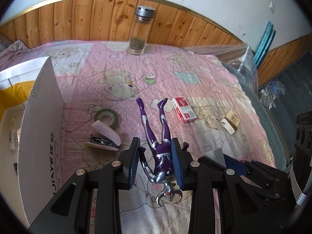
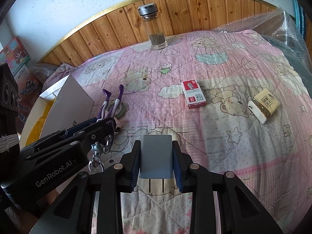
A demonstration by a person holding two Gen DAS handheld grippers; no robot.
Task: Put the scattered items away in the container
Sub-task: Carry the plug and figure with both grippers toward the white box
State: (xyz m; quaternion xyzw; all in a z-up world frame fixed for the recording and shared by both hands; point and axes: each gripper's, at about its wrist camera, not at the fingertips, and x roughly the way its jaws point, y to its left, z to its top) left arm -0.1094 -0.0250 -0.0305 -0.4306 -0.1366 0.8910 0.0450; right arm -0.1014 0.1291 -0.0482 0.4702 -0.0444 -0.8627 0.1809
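My left tongs [image 1: 157, 163] are pinching the purple and silver figure [image 1: 159, 146] across its torso, pads pressed on either side. Its long axis runs along my line of sight: horned head toward me and hanging below the pads, boots pointing away over the bed [image 1: 195, 74]. My right tongs [image 2: 157, 161] are clamped on the flat sides of a grey plug adapter [image 2: 156, 156], its two prongs pointing back toward me, its long side running along the fingers.

Outward from there, what matters is the white cardboard box [image 1: 42, 117]. It stands to the left of my left tongs, its tall flap upright between the figure and the opening, with yellow showing inside. My left hand is plainly the nearer one; seen from the right wrist, the box [image 2: 70, 101] lies well off to the left, beyond the left tongs [image 2: 105, 122]. I judge the figure goes in first, carried left and over that flap, and the adapter after it.

Still on the bed: a pink stapler [image 1: 106, 137], a green tape roll [image 1: 107, 118], a red staple box [image 1: 184, 110], a tissue pack [image 1: 231, 121], and a glass jar [image 1: 139, 32] near the wooden panelling.
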